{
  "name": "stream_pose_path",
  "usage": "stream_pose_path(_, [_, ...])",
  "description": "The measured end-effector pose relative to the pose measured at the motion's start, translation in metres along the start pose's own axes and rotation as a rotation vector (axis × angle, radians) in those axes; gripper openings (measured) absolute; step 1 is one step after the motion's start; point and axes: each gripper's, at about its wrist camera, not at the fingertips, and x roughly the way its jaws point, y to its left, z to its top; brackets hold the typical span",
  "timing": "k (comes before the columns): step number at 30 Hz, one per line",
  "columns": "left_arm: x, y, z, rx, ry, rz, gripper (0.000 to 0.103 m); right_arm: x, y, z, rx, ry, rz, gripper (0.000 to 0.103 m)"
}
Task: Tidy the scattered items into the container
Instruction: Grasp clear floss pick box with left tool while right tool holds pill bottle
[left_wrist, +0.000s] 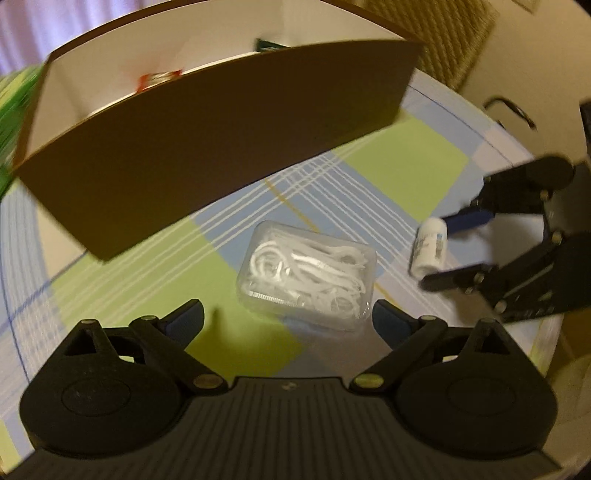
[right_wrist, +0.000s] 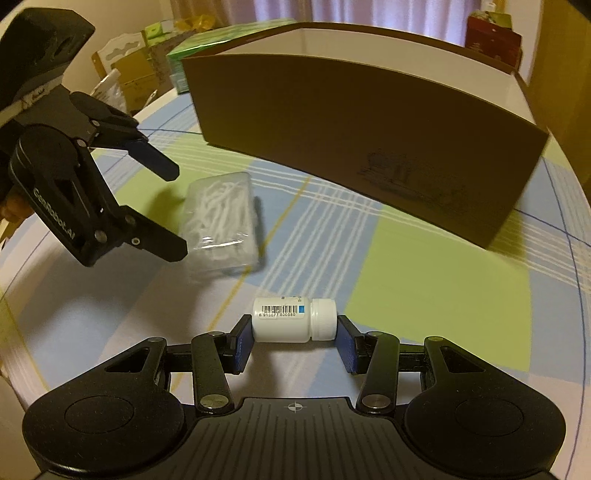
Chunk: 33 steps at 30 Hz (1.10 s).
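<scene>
A round table covered with a checked cloth of green, blue and white squares is filling both views, with curtains and stacked cartons showing behind it. A brown cardboard box with a white inside is standing open on the far part of the cloth; in the left wrist view a red packet and something dark green are peeking over its near wall.

A clear plastic case packed with white floss picks is lying on the cloth in front of the box. The left gripper is hanging just short of it with its fingers spread wide, one on either side of the case's near end and neither touching it.

A small white pill bottle with a barcode label is lying on its side near the table's edge, well apart from the box and a little way from the case. The right gripper is bracketing it lengthwise: one blue pad is sitting against the bottle's base and the other at its ribbed cap. Whether the pads are already pressing on the bottle or only flanking it is not clear from either view.
</scene>
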Motion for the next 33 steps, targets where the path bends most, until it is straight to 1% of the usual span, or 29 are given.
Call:
stream_pose_path(7, [0.019,-0.012,0.017,0.153,0.026,-0.020,0.096,-0.009,-0.012,-0.005,0.019,0.002,-0.015,0.050])
stream_pose_path(10, [0.028,-0.020,0.023,0.190,0.040,-0.015,0.096,-0.011,-0.015,-0.006,0.025,0.002,-0.016,0.050])
stream_pose_path(12, [0.031,-0.022,0.026,0.198,0.041,-0.016,0.095,-0.012,-0.016,-0.007,0.025,0.002,-0.018,0.050])
stream_pose_path(14, [0.035,-0.024,0.030,0.194,0.039,-0.016,0.094,-0.013,-0.017,-0.007,0.027,0.003,-0.017,0.050])
stream_pose_path(18, [0.039,-0.025,0.033,0.181,0.042,-0.013,0.085,-0.014,-0.019,-0.008,0.026,0.004,-0.013,0.050])
stream_pose_path(24, [0.037,-0.023,0.029,0.133,0.025,0.004,0.085,-0.015,-0.020,-0.008,0.024,0.003,-0.013,0.050])
stream_pose_path(29, [0.028,-0.021,0.015,0.040,0.024,0.035,0.085,-0.012,-0.021,-0.006,0.033,0.004,-0.005,0.050])
stream_pose_path(30, [0.025,-0.021,0.011,0.015,0.026,0.044,0.085,-0.012,-0.021,-0.005,0.038,0.006,0.004,0.059])
stream_pose_path(31, [0.022,-0.020,0.006,-0.014,0.027,0.055,0.085,-0.010,-0.021,-0.003,0.042,0.011,0.003,0.071])
stream_pose_path(32, [0.019,-0.019,0.001,-0.043,0.028,0.064,0.085,-0.011,-0.020,-0.003,0.042,0.001,-0.009,0.094])
stream_pose_path(33, [0.016,-0.018,-0.004,-0.072,0.029,0.072,0.085,-0.014,-0.019,-0.004,0.037,-0.021,-0.013,0.096])
